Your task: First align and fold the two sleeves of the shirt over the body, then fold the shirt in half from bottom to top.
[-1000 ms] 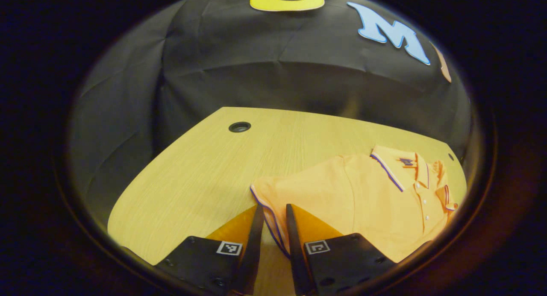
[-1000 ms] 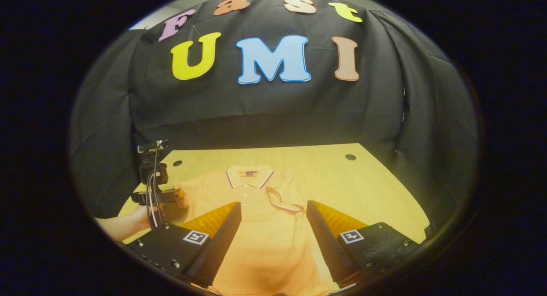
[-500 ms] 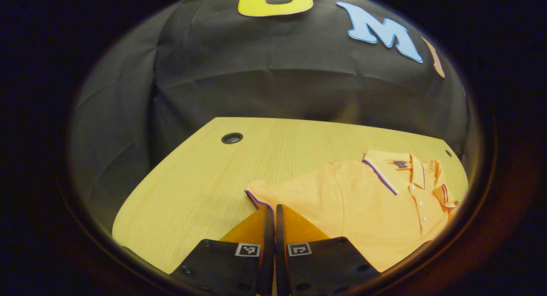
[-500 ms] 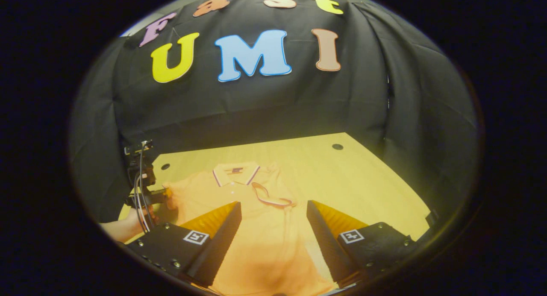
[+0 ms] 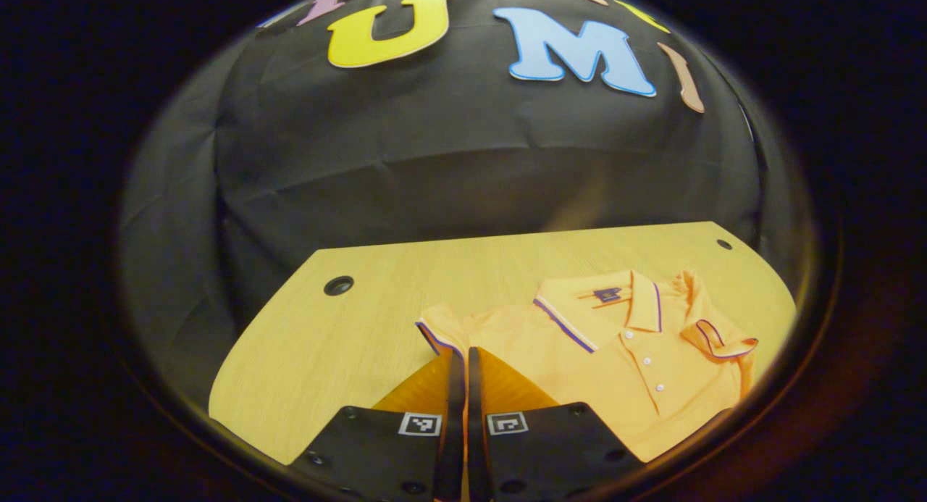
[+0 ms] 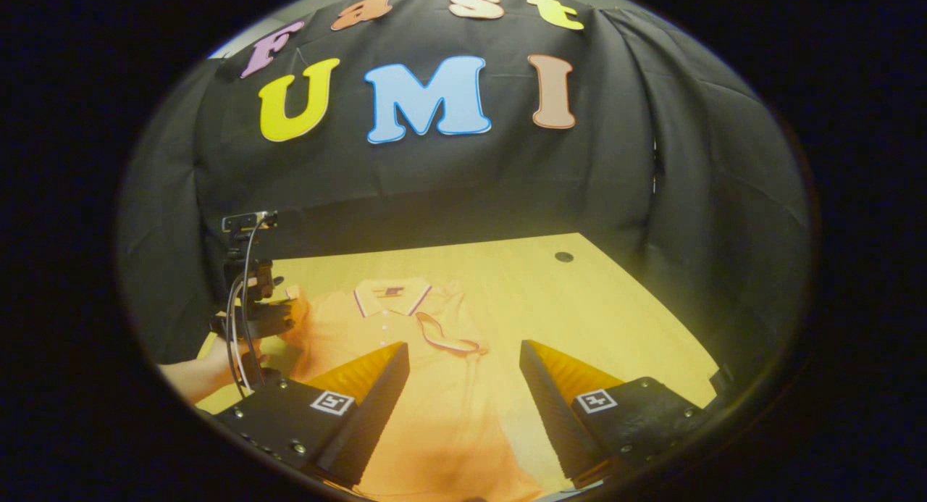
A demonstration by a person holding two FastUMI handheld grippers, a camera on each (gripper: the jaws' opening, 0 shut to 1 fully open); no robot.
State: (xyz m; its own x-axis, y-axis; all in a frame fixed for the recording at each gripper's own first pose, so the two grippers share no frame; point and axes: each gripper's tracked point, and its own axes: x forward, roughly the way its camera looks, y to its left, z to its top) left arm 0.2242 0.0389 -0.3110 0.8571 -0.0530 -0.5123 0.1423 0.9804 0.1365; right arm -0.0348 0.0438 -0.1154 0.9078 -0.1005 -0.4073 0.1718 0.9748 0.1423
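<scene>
Worktop (image 5: 376, 321): carries the orange shirt (image 5: 615, 371), which lies flat, collar toward the booth wall.
Shirt: right sleeve (image 6: 442, 339) already folded over the chest; the bottom-to-top fold is not yet done.
Left sleeve (image 5: 438, 335): at 12 o'clock of the left claw (image 5: 460, 357), unfolded.
Left claw: closed, pinching the sleeve cuff.
Right claw (image 6: 463, 361): fingers wide apart, empty, above the shirt's lower body.

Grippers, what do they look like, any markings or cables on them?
Each gripper, left and right, has black finger blocks with bolts, each bearing a small square black-and-white marker. The right gripper view shows the left one with a camera on top, looping cables, and a bare forearm without a sleeve.
</scene>
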